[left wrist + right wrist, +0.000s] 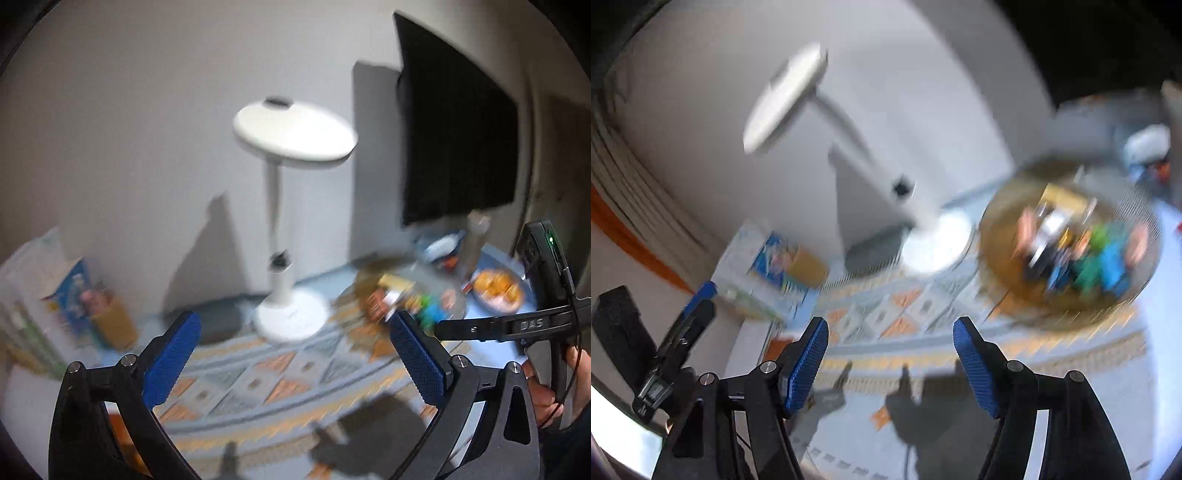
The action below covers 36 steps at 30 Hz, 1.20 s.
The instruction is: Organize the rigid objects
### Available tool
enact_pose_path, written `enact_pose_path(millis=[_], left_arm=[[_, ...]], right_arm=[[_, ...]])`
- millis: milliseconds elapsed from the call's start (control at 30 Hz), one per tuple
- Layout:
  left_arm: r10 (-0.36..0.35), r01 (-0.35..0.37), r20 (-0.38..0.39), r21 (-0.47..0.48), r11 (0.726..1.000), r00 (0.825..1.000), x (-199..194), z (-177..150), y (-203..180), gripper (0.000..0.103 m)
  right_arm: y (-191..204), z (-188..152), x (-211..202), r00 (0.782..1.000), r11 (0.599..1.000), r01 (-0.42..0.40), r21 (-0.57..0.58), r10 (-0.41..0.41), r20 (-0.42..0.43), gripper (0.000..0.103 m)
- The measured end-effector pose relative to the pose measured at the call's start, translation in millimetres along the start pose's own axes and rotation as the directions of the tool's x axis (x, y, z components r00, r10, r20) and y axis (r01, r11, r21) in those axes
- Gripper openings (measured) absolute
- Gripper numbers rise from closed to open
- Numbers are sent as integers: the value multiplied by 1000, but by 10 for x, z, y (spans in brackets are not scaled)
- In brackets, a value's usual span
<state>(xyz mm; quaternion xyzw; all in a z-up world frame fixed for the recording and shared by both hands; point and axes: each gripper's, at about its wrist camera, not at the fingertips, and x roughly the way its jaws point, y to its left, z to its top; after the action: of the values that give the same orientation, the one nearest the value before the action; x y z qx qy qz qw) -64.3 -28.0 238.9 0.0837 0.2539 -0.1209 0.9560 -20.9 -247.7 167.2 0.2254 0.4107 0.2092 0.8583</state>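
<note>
I read the task as near its end or between items. The left gripper (291, 354) stands wide apart and empty; the right gripper (890, 363) is partly spread, nothing between its fingers. The blurred, colourful rigid objects (1082, 251) lie heaped in a round basket (1001, 243) on the bench (979, 354), well apart from both grippers. I cannot tell whether strays remain.

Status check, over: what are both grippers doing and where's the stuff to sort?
Left gripper open, empty. Right gripper open, empty. Colourful objects in round bowl, far right on the patterned cloth. White lamp stands beside it.
</note>
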Motion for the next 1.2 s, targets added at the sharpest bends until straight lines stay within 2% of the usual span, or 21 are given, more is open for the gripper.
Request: enact_pose_path(millis=[33,100,133,167,267,333,400,500,567,633,733,833,900,967,1100,1200], left_arm=[[29,-28,-36,11,1000,999,27,-56,17,102],[95,-91,-109,38,995,990,150,-265,69,102],[128,-125,-114,32,992,985,214,-386,89,102],[169,-169,-106,7,986,980,292,-532,121,102],[248,-251,-35,-88,964,968,482,-902,175,102],[274,-279,-50,-163,946,960,710,-1147,192,102],[253,-272,-111,-210,939,961,978,-1287,188,102],[210,-260,-202,-273,926,957,1260,-1430,228,102],[211,-277,-236,-300,913,949,1372,-1487,256,102],[222,-302,-280,-288,909,934,1501,-1530,253,102],[242,-319,-283,-267,910,928,1545,-1548,200,102],[225,-301,-294,-248,921,929,1596,-1538,162,102],[204,-280,-287,-256,925,936,1635,-1557,134,102],[194,-269,-281,-258,928,940,1651,-1577,108,102],[161,-246,-315,-253,935,935,1717,-1603,88,102],[143,-246,-358,-259,934,923,1792,-1633,107,102]], right_arm=[[42,-79,143,998,998,54,-23,-54,-15,69],[67,-225,406,994,993,105,-62,-107,-33,69],[62,-274,494,990,987,133,-85,-136,-29,69],[71,-353,622,979,972,198,-129,-202,-19,69],[110,-548,898,944,907,328,-263,-325,55,69],[19,-613,1035,934,891,353,-286,-355,49,69],[-84,-662,1132,934,889,350,-295,-353,45,69],[-233,-721,1270,904,857,417,-304,-427,37,69],[-336,-730,1325,900,859,422,-290,-436,20,69],[-400,-720,1366,900,864,422,-273,-436,12,69],[-434,-701,1387,899,862,425,-274,-438,16,69],[-433,-708,1388,889,846,448,-289,-457,39,71],[-439,-715,1416,887,844,455,-285,-459,55,78],[-457,-718,1407,891,851,448,-272,-451,57,79],[-519,-690,1360,889,860,455,-233,-452,67,87],[-596,-664,1373,884,863,465,-197,-466,44,87]])
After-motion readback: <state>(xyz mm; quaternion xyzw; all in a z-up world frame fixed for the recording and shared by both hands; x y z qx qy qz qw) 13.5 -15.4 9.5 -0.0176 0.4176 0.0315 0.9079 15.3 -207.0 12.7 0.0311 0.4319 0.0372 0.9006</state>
